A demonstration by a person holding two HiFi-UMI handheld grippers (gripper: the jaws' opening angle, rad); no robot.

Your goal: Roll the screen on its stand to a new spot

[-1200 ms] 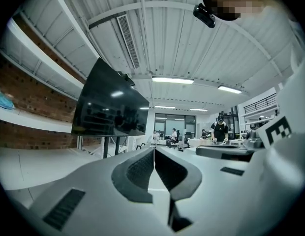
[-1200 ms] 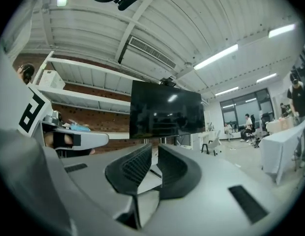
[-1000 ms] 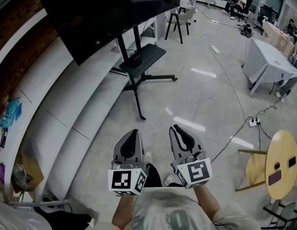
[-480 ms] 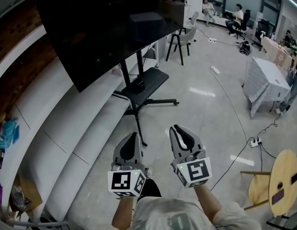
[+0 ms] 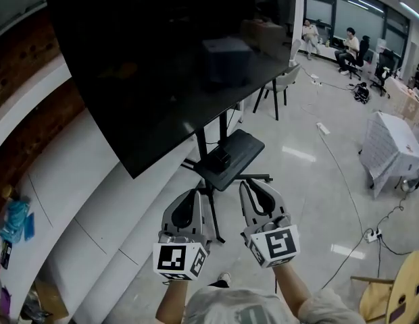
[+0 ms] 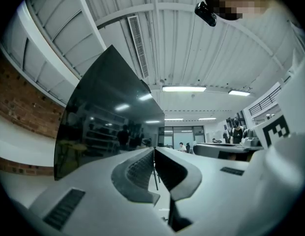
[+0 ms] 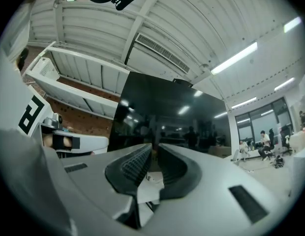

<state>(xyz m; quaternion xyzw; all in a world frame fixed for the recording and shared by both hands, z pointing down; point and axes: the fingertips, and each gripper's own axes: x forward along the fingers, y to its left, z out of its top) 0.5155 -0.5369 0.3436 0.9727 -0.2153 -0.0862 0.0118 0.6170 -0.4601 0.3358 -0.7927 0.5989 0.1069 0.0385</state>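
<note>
The big dark screen (image 5: 169,59) fills the far left on its black stand (image 5: 226,162), just beyond both grippers. Only the head view shows the stand's shelf and legs. Left gripper (image 5: 194,194): jaws pressed together, empty. Right gripper (image 5: 253,185): jaws all but closed — its own view shows a thin slit, nothing in it.

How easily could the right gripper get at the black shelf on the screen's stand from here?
Probably yes, fairly easily. The right gripper points toward the shelf, and nothing stands between them, though a step closer may be needed. Its jaws are nearly together and hold nothing, so they would have to open first.
</note>
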